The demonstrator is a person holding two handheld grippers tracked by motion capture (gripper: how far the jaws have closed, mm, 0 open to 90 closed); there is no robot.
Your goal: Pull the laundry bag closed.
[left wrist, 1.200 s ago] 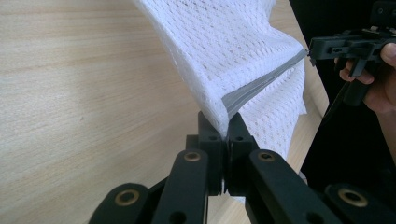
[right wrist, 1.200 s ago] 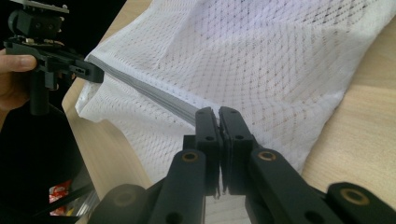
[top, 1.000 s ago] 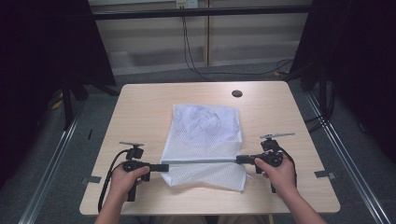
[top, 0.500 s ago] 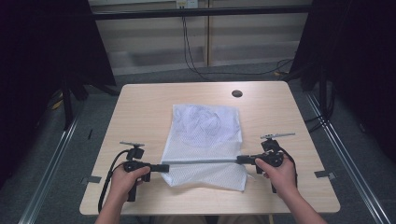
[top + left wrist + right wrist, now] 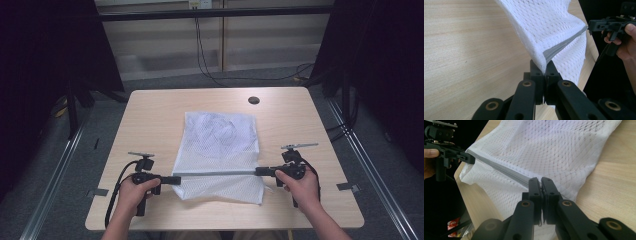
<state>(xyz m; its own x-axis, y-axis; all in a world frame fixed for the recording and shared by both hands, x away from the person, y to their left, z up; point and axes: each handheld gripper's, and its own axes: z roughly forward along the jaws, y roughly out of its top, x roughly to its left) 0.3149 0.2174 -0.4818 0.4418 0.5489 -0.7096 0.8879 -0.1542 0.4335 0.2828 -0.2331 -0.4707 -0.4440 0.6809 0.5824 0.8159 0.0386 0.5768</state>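
Observation:
A white mesh bag (image 5: 220,135) lies on the wooden table (image 5: 150,115), its far part flat. Its near part is lifted along a grey band (image 5: 217,174) stretched taut between both grippers. My left gripper (image 5: 177,180) is shut on the band's left end, and its pads pinch the mesh and grey edge (image 5: 545,66). My right gripper (image 5: 258,171) is shut on the band's right end (image 5: 540,181). The left gripper view takes in the bag (image 5: 544,22) and the right gripper (image 5: 590,25) across it. From the right gripper view I see the bag (image 5: 554,147) and the left gripper (image 5: 472,158).
A small dark round hole (image 5: 253,100) sits near the table's far edge. Dark curtains hang on both sides, and metal rails run along the floor. Cables hang at the back wall. A red item (image 5: 454,223) lies on the floor below the table edge.

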